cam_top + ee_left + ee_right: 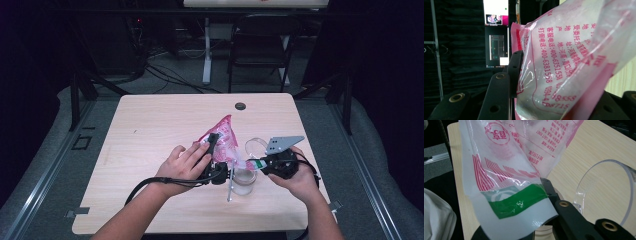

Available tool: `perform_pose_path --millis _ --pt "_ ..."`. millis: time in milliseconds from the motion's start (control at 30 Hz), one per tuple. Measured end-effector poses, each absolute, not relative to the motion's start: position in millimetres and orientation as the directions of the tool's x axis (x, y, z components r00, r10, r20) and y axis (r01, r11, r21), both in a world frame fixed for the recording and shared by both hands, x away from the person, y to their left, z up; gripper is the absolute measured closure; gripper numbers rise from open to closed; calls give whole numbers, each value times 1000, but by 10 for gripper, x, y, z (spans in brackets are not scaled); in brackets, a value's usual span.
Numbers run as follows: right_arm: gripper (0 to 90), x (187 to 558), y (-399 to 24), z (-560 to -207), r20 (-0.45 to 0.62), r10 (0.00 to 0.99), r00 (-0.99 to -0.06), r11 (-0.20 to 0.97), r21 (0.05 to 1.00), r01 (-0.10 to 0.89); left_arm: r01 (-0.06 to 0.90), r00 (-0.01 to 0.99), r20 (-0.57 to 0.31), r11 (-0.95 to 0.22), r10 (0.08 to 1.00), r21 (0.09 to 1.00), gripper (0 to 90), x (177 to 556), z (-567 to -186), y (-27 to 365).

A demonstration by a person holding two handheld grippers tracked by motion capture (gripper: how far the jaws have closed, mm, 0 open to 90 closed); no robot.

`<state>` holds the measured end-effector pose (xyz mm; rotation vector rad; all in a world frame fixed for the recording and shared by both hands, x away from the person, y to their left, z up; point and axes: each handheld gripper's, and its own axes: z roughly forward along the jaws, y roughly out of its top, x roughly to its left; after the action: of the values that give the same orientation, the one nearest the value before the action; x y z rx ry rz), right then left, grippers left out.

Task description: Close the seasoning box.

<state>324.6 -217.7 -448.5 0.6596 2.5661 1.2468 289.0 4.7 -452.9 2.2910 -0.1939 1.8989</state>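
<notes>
Pouring is not yet seen: the pink-printed plastic pouch (222, 137) is clamped by the left gripper (214, 142) and its corner by the right gripper (257, 164), above the clear container (245, 182) near the table's (150, 125) front right edge.

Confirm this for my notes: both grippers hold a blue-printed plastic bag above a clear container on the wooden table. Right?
Not quite: the print is not blue. The plastic bag carries pink-red lettering with a green band at one corner, as the right gripper view shows. The rest stands: the left gripper and right gripper both grip it above the clear container on the wooden table.
</notes>
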Motion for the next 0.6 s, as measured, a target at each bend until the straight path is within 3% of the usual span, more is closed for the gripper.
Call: perform_pose_path --millis 600 --pt "898 3250 -2174 -4490 0 481 -877 546 782 300 -200 188 982 -979 3 41 641 2886 -4532 45"
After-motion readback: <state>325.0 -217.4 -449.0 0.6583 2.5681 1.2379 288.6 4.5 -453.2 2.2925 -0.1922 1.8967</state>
